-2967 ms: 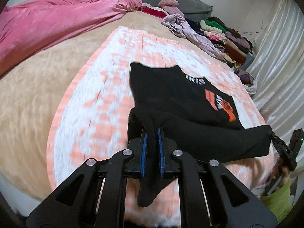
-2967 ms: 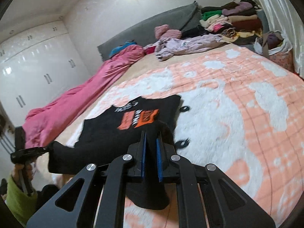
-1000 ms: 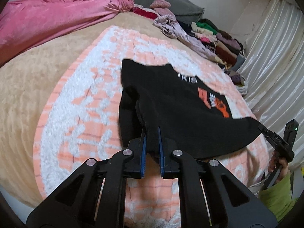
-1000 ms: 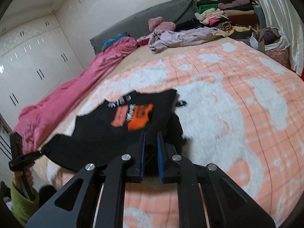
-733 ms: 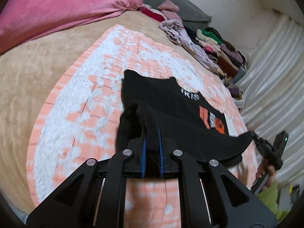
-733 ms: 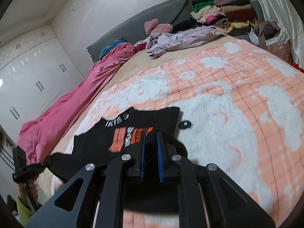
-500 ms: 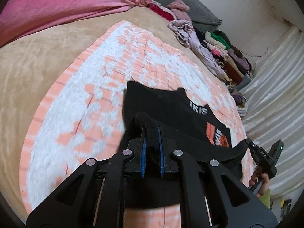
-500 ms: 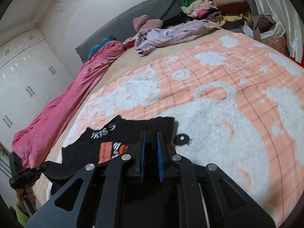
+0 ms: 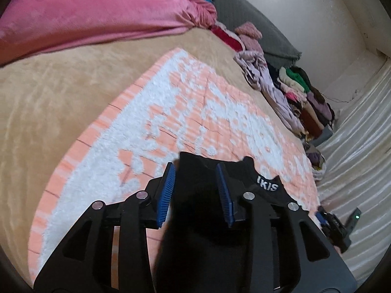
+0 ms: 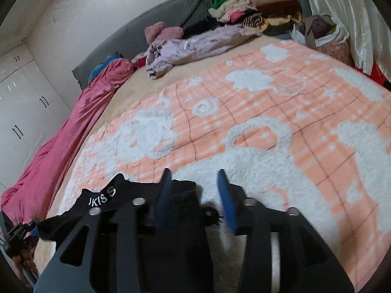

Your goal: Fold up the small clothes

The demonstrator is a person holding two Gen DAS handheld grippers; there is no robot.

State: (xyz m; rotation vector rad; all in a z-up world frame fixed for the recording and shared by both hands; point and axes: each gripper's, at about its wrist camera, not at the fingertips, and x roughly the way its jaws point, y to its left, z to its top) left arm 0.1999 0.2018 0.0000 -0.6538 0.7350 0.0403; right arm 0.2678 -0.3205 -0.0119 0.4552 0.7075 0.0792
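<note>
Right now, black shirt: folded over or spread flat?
Folded over. The black shirt lies on the peach blanket with only its IKIS lettering showing; the orange print is covered. Both tongs are opening, pads off the cloth.

Left gripper point(image 9: 195, 188): pitched downward, jaws opening, blue pads clear of the black cloth lying between them. Right gripper point(image 10: 193, 195): pitched downward, jaws opening, black cloth against the left pad only, right pad free. Each gripper appears at the other view's lower edge.
</note>
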